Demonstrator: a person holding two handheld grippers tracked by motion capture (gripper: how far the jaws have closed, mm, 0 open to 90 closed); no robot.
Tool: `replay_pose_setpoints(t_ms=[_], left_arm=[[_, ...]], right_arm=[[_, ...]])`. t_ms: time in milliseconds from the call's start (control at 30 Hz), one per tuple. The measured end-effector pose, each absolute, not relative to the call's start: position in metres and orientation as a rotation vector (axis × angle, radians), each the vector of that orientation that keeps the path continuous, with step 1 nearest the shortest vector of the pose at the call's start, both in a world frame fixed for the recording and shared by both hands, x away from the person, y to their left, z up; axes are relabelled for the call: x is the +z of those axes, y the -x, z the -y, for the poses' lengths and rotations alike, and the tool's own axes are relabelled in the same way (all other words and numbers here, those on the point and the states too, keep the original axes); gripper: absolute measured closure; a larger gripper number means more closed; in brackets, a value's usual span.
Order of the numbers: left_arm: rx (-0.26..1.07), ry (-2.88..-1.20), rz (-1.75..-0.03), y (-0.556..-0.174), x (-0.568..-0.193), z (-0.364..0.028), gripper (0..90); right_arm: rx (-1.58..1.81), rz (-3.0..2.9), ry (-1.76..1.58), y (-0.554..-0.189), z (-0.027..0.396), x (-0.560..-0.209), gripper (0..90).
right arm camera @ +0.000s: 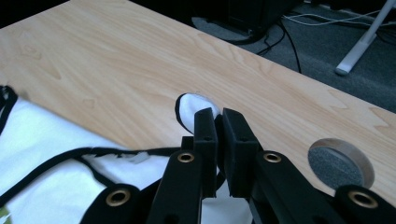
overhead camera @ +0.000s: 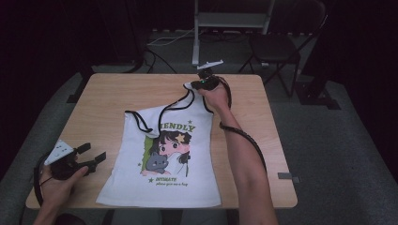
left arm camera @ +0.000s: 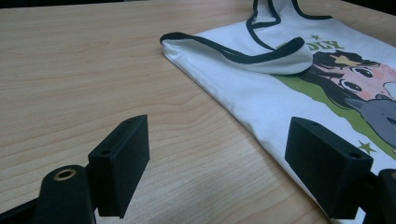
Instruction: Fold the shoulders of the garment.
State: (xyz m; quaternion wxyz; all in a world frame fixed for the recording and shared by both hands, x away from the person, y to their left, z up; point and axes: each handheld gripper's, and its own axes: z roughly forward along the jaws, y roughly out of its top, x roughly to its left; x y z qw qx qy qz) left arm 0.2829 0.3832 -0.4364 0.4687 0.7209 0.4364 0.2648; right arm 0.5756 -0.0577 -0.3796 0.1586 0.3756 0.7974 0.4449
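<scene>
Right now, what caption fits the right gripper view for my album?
Right gripper shut on the white tank top's black-trimmed strap above the wooden table.

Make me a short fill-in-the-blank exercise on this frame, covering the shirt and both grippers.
1. The right gripper is shut on a shoulder ____ of the white tank top.
2. The left gripper rests beside the tank top with its jaws ____.
3. The tank top lies on a ____ table.
4. The animal printed on the tank top beside the girl is a grey ____.

Missing words: strap; open; wooden; cat
</scene>
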Motion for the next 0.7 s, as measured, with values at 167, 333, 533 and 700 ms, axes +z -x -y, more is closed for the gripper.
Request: replay_pose_setpoints(t_ms=[167, 333, 533, 700], left_arm=[[0.649, -1.764, -1.072, -0.284, -0.436, -0.384, 21.5], [0.647, -1.764, -1.074, -0.284, -0.436, -0.385, 21.5], [0.643, -1.758, -1.074, -0.284, -0.437, -0.385, 21.5], [0.642, -1.759, -1.077, -0.284, -0.437, -0.385, 21.5]], right_arm=[[1.291, -2.270, -1.048, -0.562, 0.059, -0.380, 85.0], [1.294, -2.273, -1.024, -0.550, 0.059, -0.379, 84.8], [1.285, -2.283, -0.984, -0.533, 0.060, -0.378, 84.7], [1.295, -2.284, -0.962, -0.522, 0.060, -0.378, 84.6]])
